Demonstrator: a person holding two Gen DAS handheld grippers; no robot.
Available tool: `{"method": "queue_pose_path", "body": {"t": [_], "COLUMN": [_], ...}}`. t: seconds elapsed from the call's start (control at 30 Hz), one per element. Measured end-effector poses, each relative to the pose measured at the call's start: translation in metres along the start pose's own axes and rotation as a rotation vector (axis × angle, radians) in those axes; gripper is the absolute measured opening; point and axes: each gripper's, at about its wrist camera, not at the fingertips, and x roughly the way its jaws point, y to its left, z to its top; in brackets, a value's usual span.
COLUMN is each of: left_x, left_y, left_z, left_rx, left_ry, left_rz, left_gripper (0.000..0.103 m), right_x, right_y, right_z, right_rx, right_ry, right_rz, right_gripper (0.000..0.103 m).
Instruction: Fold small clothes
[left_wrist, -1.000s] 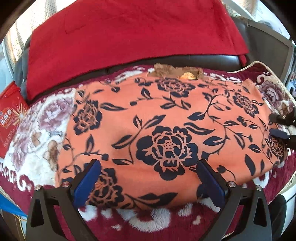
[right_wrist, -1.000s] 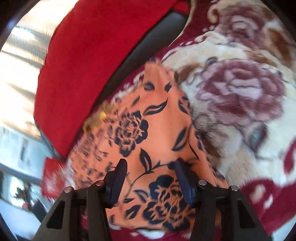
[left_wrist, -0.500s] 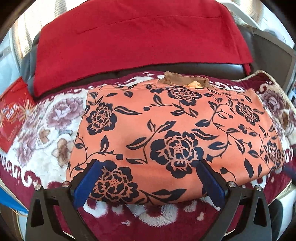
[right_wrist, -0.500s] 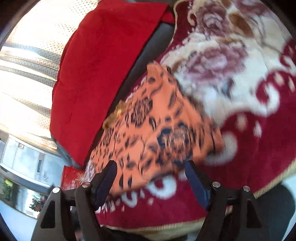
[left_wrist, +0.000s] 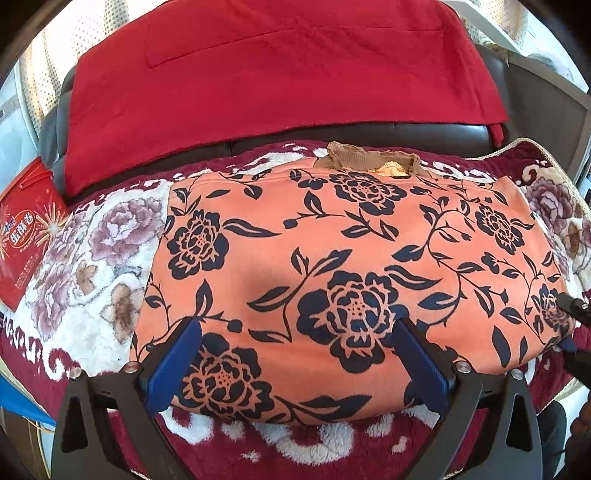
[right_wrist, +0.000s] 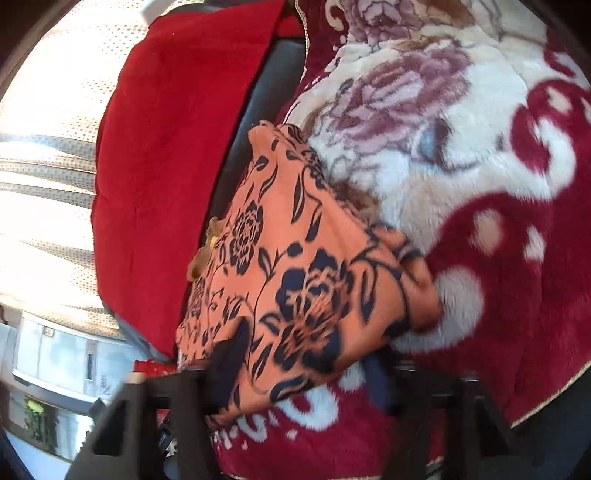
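Nearest in the left view: left gripper (left_wrist: 295, 360), jaws spread wide, blue pads (left_wrist: 173, 369) hovering over the near edge of the garment (left_wrist: 332, 258), nothing clamped between them.

Under the pads: orange cloth with dark blue flowers, folded flat into a broad block, lying on the blanket (left_wrist: 92, 258), a red and cream floral plush. Near hem just short of the blanket's front border. Tan collar (left_wrist: 369, 160) poking out at the far edge.

At the right rim of that view: right gripper (left_wrist: 570, 328), dark finger tips at the garment's right corner.

In the right view, blurred: right gripper (right_wrist: 299, 358), jaws closing, the garment's corner (right_wrist: 295, 295) lying between the fingers, one finger over the cloth and the other beside its edge. Pads not seen pressing on it. Blanket (right_wrist: 480, 221) spreading off to the right.

Farther back: dark sofa back (left_wrist: 332, 134) running behind the blanket, with a red cloth (left_wrist: 277, 74) draped over it.

Off to the left: red box (left_wrist: 26, 236) with printed lettering, beside the blanket. Beyond, bright curtains (right_wrist: 48, 129).
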Motion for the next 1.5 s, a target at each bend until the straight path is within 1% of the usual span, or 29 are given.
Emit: {"method": "queue_pose_path", "body": {"t": [0.03, 0.13, 0.2, 0.23, 0.27, 0.3, 0.33, 0.43, 0.47, 0.5, 0.53, 0.57, 0.63, 0.73, 0.8, 0.83, 0.9, 0.93, 1.0, 1.03, 1.1, 1.13, 1.17, 1.2, 1.23, 1.3, 1.37, 1.43, 1.5], "left_x": [0.0, 0.002, 0.018, 0.027, 0.04, 0.045, 0.041, 0.018, 0.014, 0.018, 0.027, 0.051, 0.055, 0.048, 0.04, 0.031, 0.006, -0.005, -0.022, -0.024, -0.02, -0.013, -0.006, 0.002, 0.009, 0.019, 0.025, 0.024, 0.022], "left_y": [0.0, 0.001, -0.002, -0.004, -0.008, -0.008, -0.007, -0.006, -0.007, -0.008, -0.009, -0.01, -0.005, 0.0, 0.013, 0.021, 0.054, 0.071, 0.115, 0.134, 0.176, 0.189, 0.204, 0.213, 0.219, 0.224, 0.228, 0.227, 0.222], "left_z": [0.001, 0.005, 0.004, 0.002, -0.002, -0.005, -0.005, 0.001, 0.002, 0.001, -0.001, -0.008, -0.013, -0.009, -0.005, -0.004, -0.003, -0.005, -0.011, -0.014, -0.024, -0.03, -0.037, -0.043, -0.05, -0.066, -0.081, -0.078, -0.078], "left_rx": [-0.001, -0.019, -0.01, 0.008, 0.037, 0.04, 0.022, 0.02, 0.036, 0.053, 0.062, 0.079, 0.059, 0.047, -0.001, -0.033, -0.122, -0.158, -0.246, -0.288, -0.402, -0.447, -0.498, -0.537, -0.567, -0.602, -0.624, -0.623, -0.601], "left_ry": [-0.004, -0.026, 0.013, 0.04, 0.083, 0.095, 0.079, -0.001, -0.031, -0.033, -0.004, 0.091, 0.054, 0.065, 0.051, 0.03, -0.056, -0.097, -0.173, -0.187, -0.19, -0.173, -0.153, -0.147, -0.143, -0.137, -0.145, -0.163, -0.184], "left_rz": [0.001, -0.004, -0.008, 0.001, 0.021, 0.015, 0.01, -0.017, 0.0, 0.019, 0.017, -0.011, -0.043, -0.071, -0.113, -0.127, -0.148, -0.138, -0.082, -0.062, -0.055, -0.066, -0.088, -0.122, -0.161, -0.232, -0.253, -0.254, -0.297], "left_gripper": [0.103, 0.103, 0.103, 0.103, 0.103, 0.103, 0.103, 0.102, 0.102, 0.102, 0.102, 0.103, 0.103, 0.103, 0.097, 0.097, 0.097, 0.097, 0.097, 0.097, 0.097, 0.097, 0.097, 0.097, 0.097, 0.097, 0.095, 0.095, 0.095], "right_x": [0.002, 0.01, 0.018, 0.017, 0.017, 0.018, 0.016, 0.02, 0.027, 0.036, 0.041, 0.043, 0.042, 0.033, 0.027, 0.026, 0.028, 0.033, 0.049, 0.066, 0.1, 0.128, 0.163, 0.193, 0.222, 0.209, 0.192, 0.177, 0.167], "right_y": [0.003, 0.005, 0.004, 0.006, 0.01, 0.015, 0.022, 0.033, 0.031, 0.028, 0.027, 0.029, 0.043, 0.09, 0.142, 0.162, 0.217, 0.246, 0.286, 0.304, 0.311, 0.307, 0.295, 0.281, 0.26, 0.271, 0.292, 0.312, 0.333], "right_z": [0.004, 0.005, 0.004, 0.004, 0.004, 0.004, 0.004, 0.008, 0.011, 0.015, 0.016, 0.017, 0.018, 0.014, 0.005, 0.0, -0.021, -0.039, -0.078, -0.108, -0.147, -0.168, -0.188, -0.2, -0.208, -0.21, -0.2, -0.189, -0.189], "right_rx": [-0.004, -0.032, -0.026, -0.036, -0.056, -0.076, -0.105, -0.166, -0.159, -0.156, -0.164, -0.177, -0.227, -0.373, -0.51, -0.563, -0.694, -0.765, -0.889, -0.963, -1.019, -1.047, -1.074, -1.074, -1.021, -1.036, -1.047, -1.052, -1.04], "right_ry": [-0.005, -0.005, 0.007, -0.009, -0.016, -0.025, -0.04, -0.043, -0.032, -0.017, -0.015, -0.016, -0.018, -0.082, -0.141, -0.159, -0.19, -0.192, -0.167, -0.12, -0.014, 0.065, 0.157, 0.239, 0.331, 0.279, 0.245, 0.196, 0.145], "right_rz": [-0.012, -0.05, -0.056, -0.056, -0.054, -0.049, -0.053, -0.091, -0.105, -0.125, -0.158, -0.165, -0.189, -0.257, -0.26, -0.254, -0.207, -0.17, -0.11, -0.076, -0.05, -0.067, -0.119, -0.172, -0.227, -0.205, -0.17, -0.142, -0.098], "right_gripper": [0.037, 0.037, 0.038, 0.042, 0.056, 0.062, 0.066, 0.066, 0.063, 0.057, 0.036, 0.033, 0.019, 0.015, 0.014, 0.014, 0.014, 0.014, 0.014, 0.014, 0.013, 0.013, 0.013, 0.013, 0.014, 0.014, 0.013, 0.013, 0.013]}}
